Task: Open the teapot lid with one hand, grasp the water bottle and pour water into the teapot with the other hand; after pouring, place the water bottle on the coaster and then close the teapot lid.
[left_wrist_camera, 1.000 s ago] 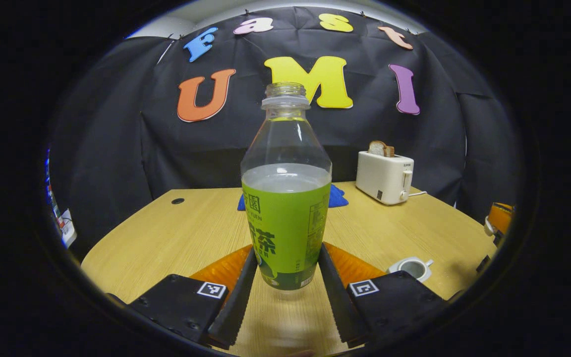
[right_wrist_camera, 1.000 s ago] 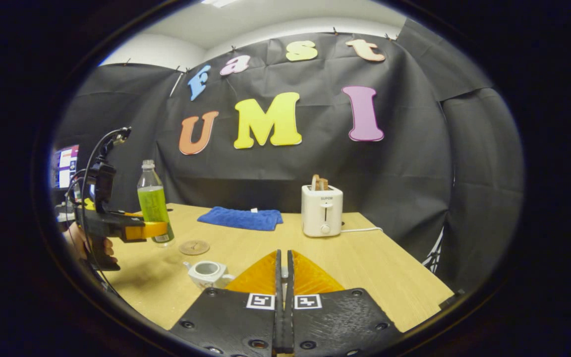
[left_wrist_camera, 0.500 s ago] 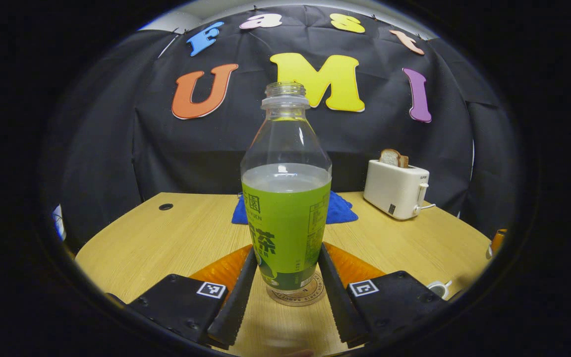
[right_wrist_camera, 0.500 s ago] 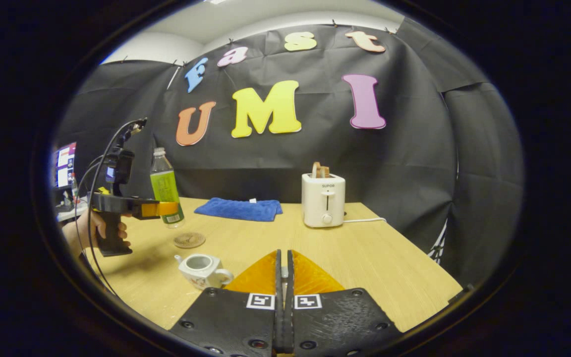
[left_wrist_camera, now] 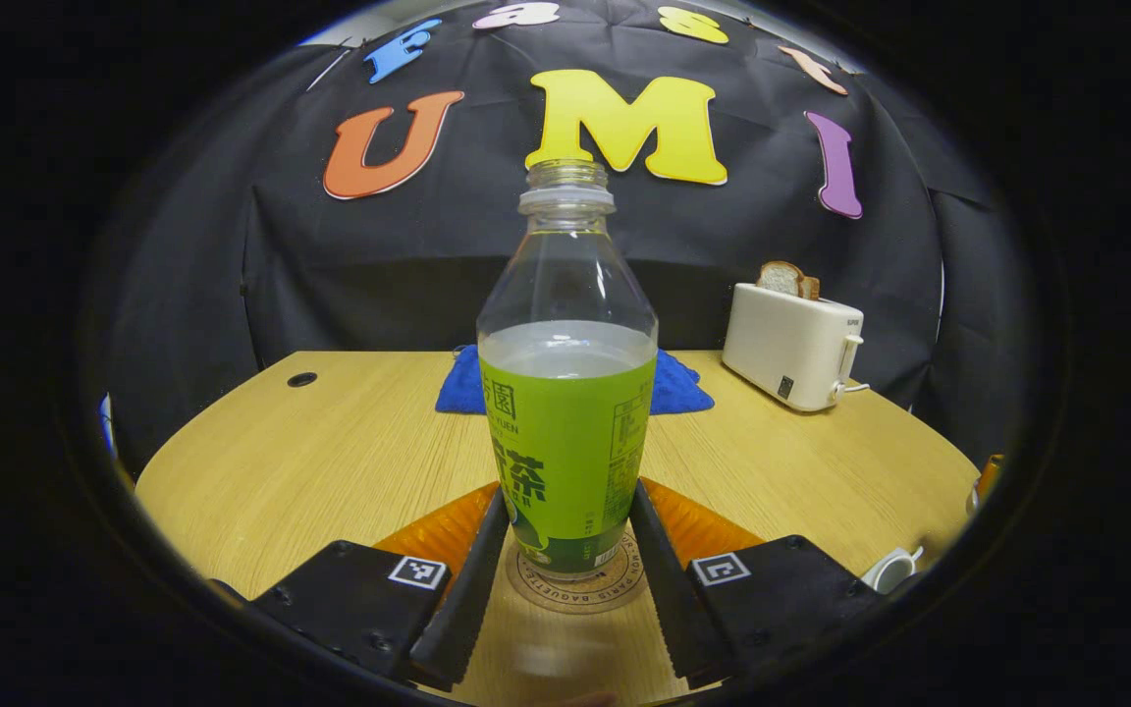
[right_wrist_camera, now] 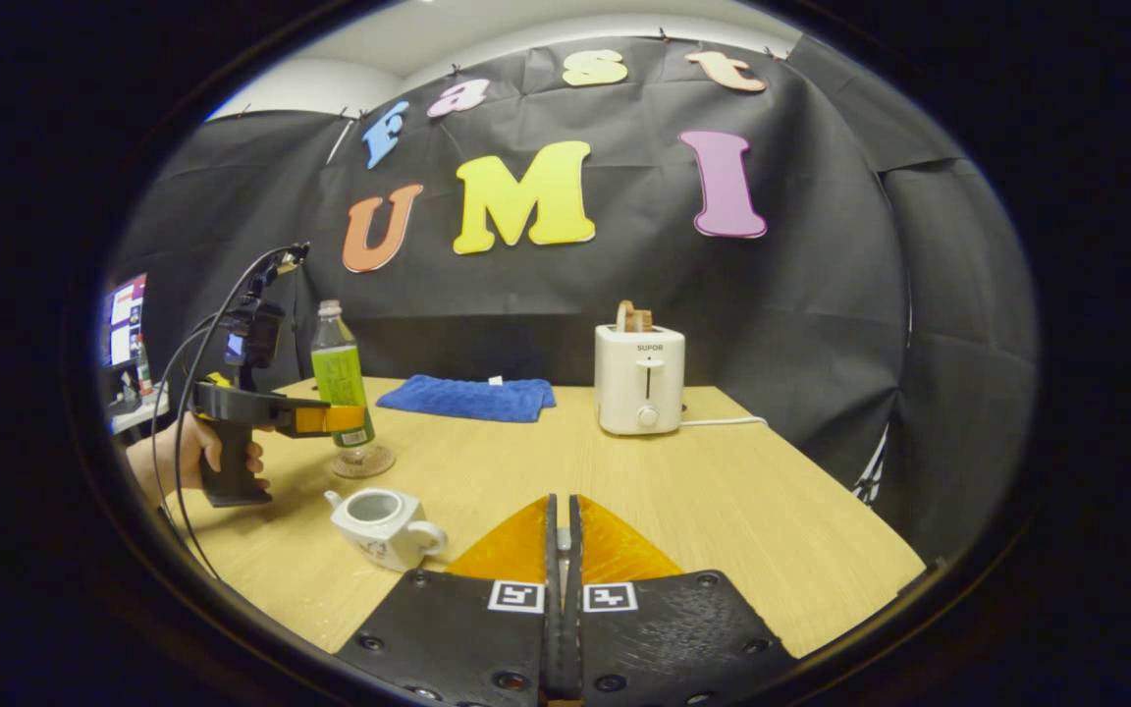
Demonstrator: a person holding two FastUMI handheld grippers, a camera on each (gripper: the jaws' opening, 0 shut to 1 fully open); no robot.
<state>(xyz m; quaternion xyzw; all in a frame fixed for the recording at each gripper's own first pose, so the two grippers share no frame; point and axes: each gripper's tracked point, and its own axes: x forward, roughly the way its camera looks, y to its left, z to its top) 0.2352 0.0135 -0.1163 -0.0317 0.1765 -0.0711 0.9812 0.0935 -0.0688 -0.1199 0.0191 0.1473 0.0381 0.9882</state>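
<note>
My left gripper holds the water bottle — both fingers press on the lower part of its green label, one on each side. The bottle stands upright, uncapped, with liquid up to about the top of the label. Its base sits over the round coaster, centred on it; whether it rests on the coaster or hangs just above it I cannot tell from the left gripper view. In the right gripper view the bottle is upright over the coaster, with my left gripper clamped round it and my hand on the grip behind. The teapot stands on the desk just in front of the coaster, nearer to my right gripper, lid off, its open mouth showing, handle turned toward my right gripper. From the left gripper view a bit of the teapot shows to the right of the coaster, at the desk's near edge. My right gripper is closed to a thin slit with a small pale thing pinched in it — too little of it shows to say what it is. Beyond the coaster lies a blue cloth; to the right of that cloth stands a white toaster with bread in its slots.
</note>
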